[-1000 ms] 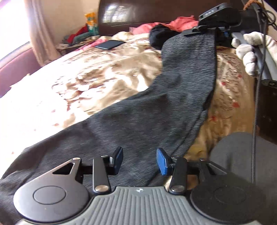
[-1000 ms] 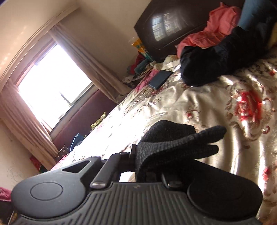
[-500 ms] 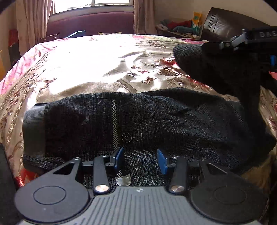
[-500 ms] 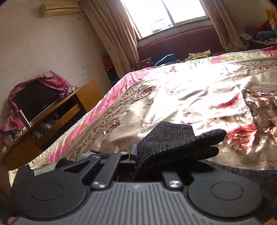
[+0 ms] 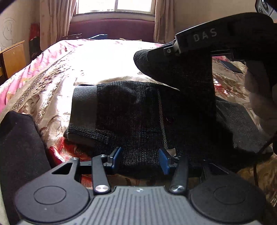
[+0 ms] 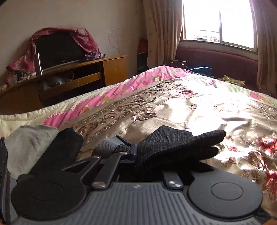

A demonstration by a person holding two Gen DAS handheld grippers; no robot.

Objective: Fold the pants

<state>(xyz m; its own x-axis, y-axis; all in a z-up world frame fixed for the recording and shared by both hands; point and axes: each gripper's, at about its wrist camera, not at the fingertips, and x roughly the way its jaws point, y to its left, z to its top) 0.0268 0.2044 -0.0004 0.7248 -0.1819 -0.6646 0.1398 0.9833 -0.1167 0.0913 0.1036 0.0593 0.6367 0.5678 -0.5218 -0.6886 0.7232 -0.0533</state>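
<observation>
Dark grey pants [image 5: 131, 110] lie on the bed, waistband [image 5: 84, 102] to the left. My left gripper [image 5: 140, 160] is open, its blue pads either side of the pants' near edge. My right gripper [image 5: 162, 55] is shut on the pant leg's hem and holds it in the air above the waist part; the leg [image 5: 195, 81] hangs down from it. In the right wrist view the bunched hem [image 6: 174, 147] sticks out past my right gripper [image 6: 138, 155], hiding the fingertips.
The bed has a floral satin cover [image 5: 72, 69]. A wooden cabinet [image 6: 72, 77] stands beyond the bed's far side, a window [image 5: 114, 6] with curtains behind. A dark cloth [image 5: 19, 148] lies at the near left; a phone [image 5: 232, 64] lies at the right.
My right gripper has carried the pant leg's hem over the waist part, folding the pants in half. Both views swung round toward the window. The left gripper opened wider at the near edge.
</observation>
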